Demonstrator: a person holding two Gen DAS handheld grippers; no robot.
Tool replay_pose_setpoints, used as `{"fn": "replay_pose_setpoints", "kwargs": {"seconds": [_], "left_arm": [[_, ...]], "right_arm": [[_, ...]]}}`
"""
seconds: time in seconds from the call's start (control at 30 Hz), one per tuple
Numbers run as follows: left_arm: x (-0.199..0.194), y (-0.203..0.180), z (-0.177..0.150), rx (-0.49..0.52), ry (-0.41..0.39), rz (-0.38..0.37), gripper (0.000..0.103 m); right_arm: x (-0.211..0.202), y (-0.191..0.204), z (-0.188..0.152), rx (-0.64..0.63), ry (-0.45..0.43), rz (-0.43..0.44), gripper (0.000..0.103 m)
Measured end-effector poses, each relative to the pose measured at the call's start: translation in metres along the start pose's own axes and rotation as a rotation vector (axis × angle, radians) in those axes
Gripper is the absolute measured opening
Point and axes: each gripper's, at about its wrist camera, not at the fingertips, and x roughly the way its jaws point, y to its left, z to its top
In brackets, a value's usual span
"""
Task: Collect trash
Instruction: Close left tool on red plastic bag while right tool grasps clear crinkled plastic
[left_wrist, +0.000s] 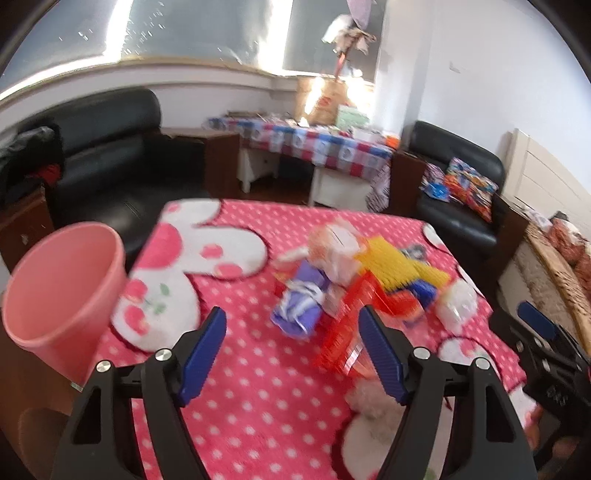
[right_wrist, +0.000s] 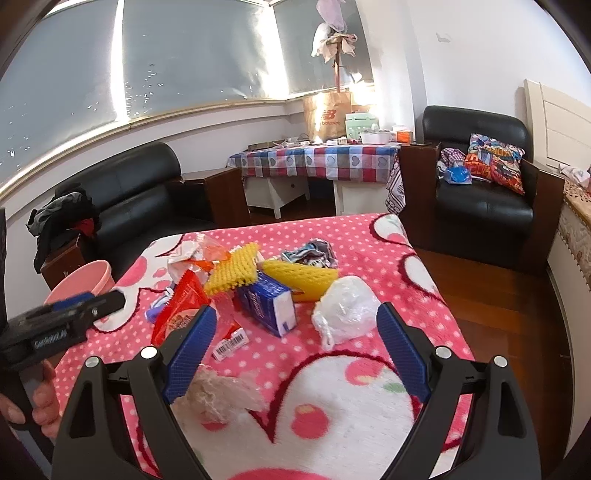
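While both grippers hover over the pink blanket (right_wrist: 388, 254), the left gripper (left_wrist: 291, 332) and right gripper (right_wrist: 295, 328) hold their jaws apart, gripping nothing. Trash (right_wrist: 266, 291) lies heaped mid-blanket; the pink bin (left_wrist: 55, 288) stands beside the blanket's left edge.

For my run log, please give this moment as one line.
left hand-held gripper: open, empty | right hand-held gripper: open, empty | trash pile: on blanket | pink bin: beside table, left
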Motion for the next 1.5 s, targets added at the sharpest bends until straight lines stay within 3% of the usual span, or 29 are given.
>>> {"fn": "replay_pose_setpoints", "kwargs": {"seconds": [0.4,0.53,0.77,0.87,1.0,1.2,1.5], "left_arm": [[0.023,-0.019,-0.011,0.049,0.085,-0.104,0.041],[0.033,-0.025,-0.003,0.065,0.098,-0.123,0.04],[0.06,-0.023,-0.007,0.059,0.177,-0.09,0.04],[0.065,-0.02,-0.008,0.05,0.196,-0.113,0.025],[0.061,-0.019,-0.008,0.051,0.178,-0.135,0.015],[0.041,-0.016,-0.006,0.043,0.139,-0.159,0.01],[0.008,-0.004,-0.005,0.045,0.092,-0.181,0.01]], "right_arm": [[0.0,-0.005,-0.01,0.007,0.046,0.042,0.089],[0.001,-0.006,-0.011,0.011,0.055,0.051,0.089],[0.003,-0.004,-0.014,0.002,0.08,0.076,0.089],[0.005,-0.002,-0.015,-0.007,0.095,0.093,0.089],[0.009,0.001,-0.016,-0.011,0.118,0.123,0.089],[0.02,0.007,-0.022,0.02,0.204,0.219,0.088],[0.04,0.019,-0.034,0.034,0.317,0.283,0.056]]}}
